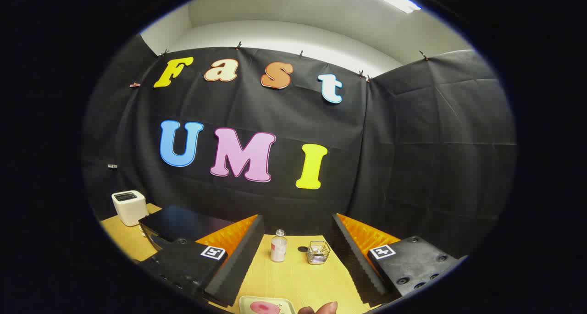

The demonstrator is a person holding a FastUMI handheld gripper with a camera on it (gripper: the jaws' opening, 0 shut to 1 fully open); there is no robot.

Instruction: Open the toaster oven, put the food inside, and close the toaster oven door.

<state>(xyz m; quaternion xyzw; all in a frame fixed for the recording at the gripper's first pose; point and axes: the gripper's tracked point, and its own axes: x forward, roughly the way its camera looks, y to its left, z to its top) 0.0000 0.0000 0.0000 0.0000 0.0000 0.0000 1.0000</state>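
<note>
— Toaster oven [176,224]: we see it as a dark box low on the left of the frame, standing on the yellow worktop [293,272], partly hidden behind the left finger of our tongs [297,259]. We cannot tell from here how its door stands.

— And the food?

— At the very bottom centre we see a pale plate [268,305] with something pink [265,307] on it, lying between the two fingers and close in. Just to its right a person's fingertips [321,308] peek in.

— What are the tongs doing?

— They are spread wide apart and grip nothing; bare worktop lies between them.

— What else do we have ahead?

— Beyond the fingers, in the middle of the frame's lower part, a small clear bottle [278,246] stands upright, with a small wire basket [318,252] near it on the right. They are apart, not touching. At the lower left, behind the oven, a white boxy appliance [129,207] sits on the worktop against the black cloth wall [412,158].
</note>
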